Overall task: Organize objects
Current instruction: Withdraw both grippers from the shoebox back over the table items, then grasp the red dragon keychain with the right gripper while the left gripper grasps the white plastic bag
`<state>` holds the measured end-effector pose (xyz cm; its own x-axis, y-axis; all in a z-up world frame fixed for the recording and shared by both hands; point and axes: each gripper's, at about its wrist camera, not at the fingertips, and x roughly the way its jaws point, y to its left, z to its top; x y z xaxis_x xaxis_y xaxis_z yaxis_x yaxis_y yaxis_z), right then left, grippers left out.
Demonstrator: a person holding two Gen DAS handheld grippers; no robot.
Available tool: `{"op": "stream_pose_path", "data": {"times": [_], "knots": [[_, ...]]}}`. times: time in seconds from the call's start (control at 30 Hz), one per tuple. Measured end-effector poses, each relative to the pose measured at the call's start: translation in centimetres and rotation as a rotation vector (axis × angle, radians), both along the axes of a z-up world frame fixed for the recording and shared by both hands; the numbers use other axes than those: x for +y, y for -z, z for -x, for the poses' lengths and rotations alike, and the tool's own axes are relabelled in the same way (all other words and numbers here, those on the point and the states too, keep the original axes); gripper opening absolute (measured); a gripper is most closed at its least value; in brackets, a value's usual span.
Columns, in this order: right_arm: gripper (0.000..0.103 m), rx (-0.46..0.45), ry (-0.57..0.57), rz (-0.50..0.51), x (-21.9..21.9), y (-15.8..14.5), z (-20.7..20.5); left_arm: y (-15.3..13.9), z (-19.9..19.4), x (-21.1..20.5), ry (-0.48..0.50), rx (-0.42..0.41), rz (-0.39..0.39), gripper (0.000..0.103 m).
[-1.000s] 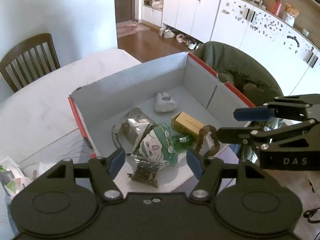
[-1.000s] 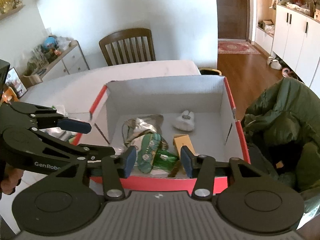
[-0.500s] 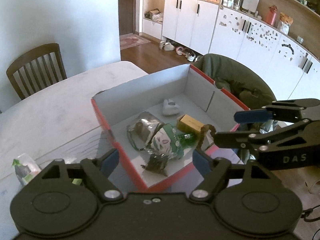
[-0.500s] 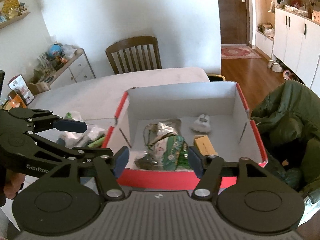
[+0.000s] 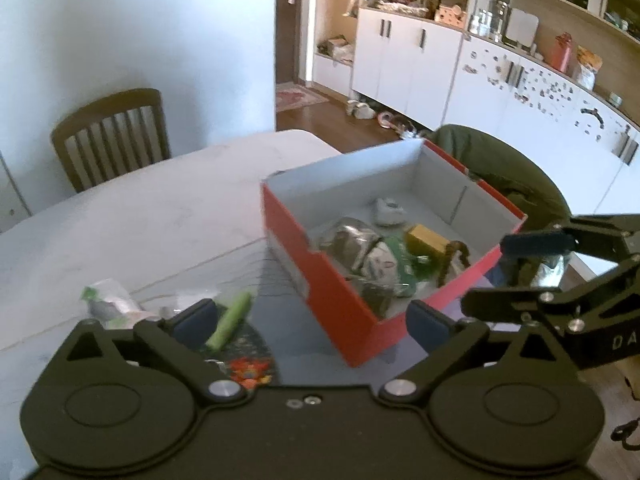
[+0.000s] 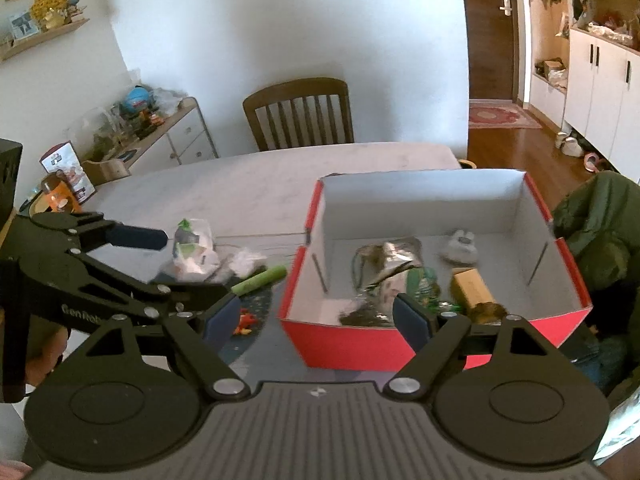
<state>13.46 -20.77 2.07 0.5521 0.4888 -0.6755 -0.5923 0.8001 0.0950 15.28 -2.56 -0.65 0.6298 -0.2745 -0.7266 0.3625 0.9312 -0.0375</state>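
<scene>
The pale marble-patterned worktop (image 6: pixel 248 188) carries everything. On its right part stands the open red cardboard box with grey inside walls (image 6: pixel 560 320), just beside the worktop's edge, with a dark green padded jacket (image 6: pixel 600 220) draped past it. Inside the box lie a crumpled silver foil bag (image 6: pixel 386 258), a green and white printed pouch (image 6: pixel 420 280), a small mustard-yellow carton (image 6: pixel 472 286), a brown coiled cord (image 5: pixel 450 258) against the near wall, and a small grey-white soft toy (image 6: pixel 460 242) near the far wall.

Left of the box, on the bare worktop, sits a loose heap: a white plastic bag with green print (image 6: pixel 192 248), a light green stick-shaped tube (image 6: pixel 260 278) and a small orange-red trinket (image 6: pixel 244 322) on a dark patterned mat (image 5: pixel 248 340).

The left claw (image 5: pixel 310 316) hovers over the gap between heap and box, its blue-padded fingers spread wide and holding nothing. The right claw (image 6: pixel 316 316) hovers before the box's near left corner, likewise spread wide and empty.
</scene>
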Motion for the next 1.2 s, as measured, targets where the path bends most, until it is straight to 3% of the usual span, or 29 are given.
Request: {"op": "stream_pose_path", "data": {"times": [0.5,0.8,1.2], "knots": [[0.084,0.069,-0.022,-0.009,6.2,2.5,2.6,0.2,-0.9,8.9,-0.158,-0.037,-0.020,0.102],[0.084,0.079,-0.039,0.050,10.3,4.6,3.6,0.8,-2.7,13.9,-0.246,-0.045,-0.007,0.102],[0.084,0.083,-0.088,0.169,16.2,9.1,3.7,4.5,-6.1,16.2,-0.246,-0.008,-0.049,0.102]]}}
